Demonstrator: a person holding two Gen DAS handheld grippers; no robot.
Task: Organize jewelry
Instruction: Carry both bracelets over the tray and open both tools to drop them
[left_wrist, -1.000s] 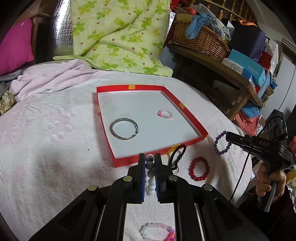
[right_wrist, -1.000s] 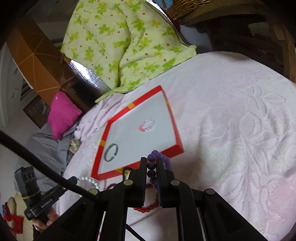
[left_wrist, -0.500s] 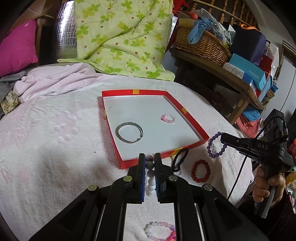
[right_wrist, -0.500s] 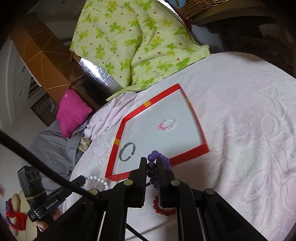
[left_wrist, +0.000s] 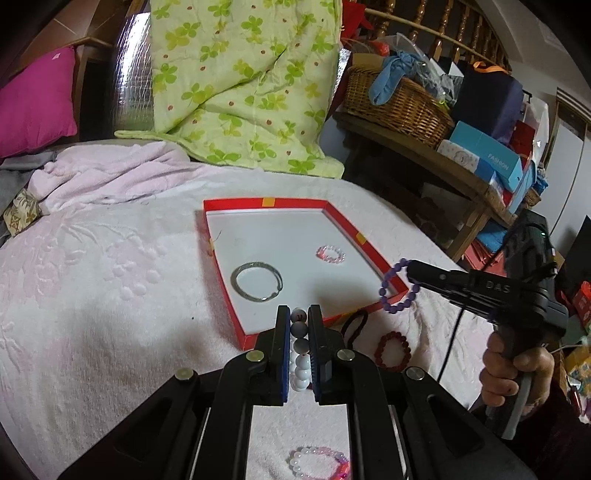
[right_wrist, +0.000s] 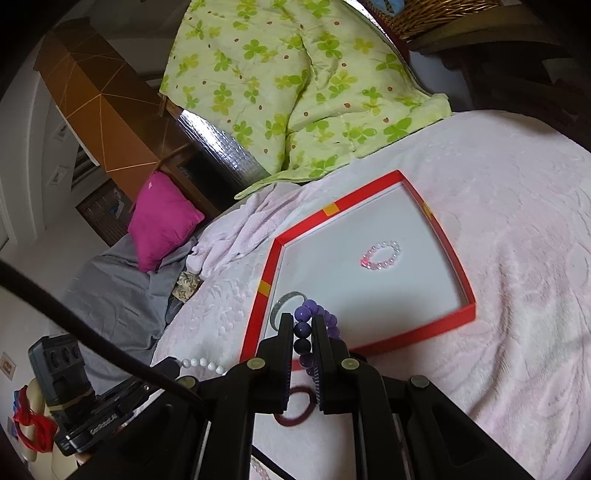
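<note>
A red-rimmed tray (left_wrist: 221, 254) with a white floor lies on the pink bedspread; it also shows in the right wrist view (right_wrist: 454, 258). In it lie a silver bangle (left_wrist: 257, 281) and a pink bead bracelet (left_wrist: 331, 254). My left gripper (left_wrist: 299, 325) is shut on a white-and-grey bead bracelet (left_wrist: 300, 345), held at the tray's near edge. My right gripper (right_wrist: 303, 328) is shut on a purple bead bracelet (right_wrist: 314, 314), held over the tray's near corner; it also shows in the left wrist view (left_wrist: 397, 286).
On the bedspread near the tray lie a red bead bracelet (left_wrist: 392, 350), a dark hair tie (left_wrist: 354, 325) and a pink-white bracelet (left_wrist: 317, 459). A green quilt (left_wrist: 240, 81) is behind the tray, a cluttered wooden shelf (left_wrist: 424, 147) at right, a pink pillow (left_wrist: 33, 99) far left.
Both grippers have risen and moved toward the tray with their bracelets. The right gripper with the purple bracelet now hangs over the tray's near right corner.
</note>
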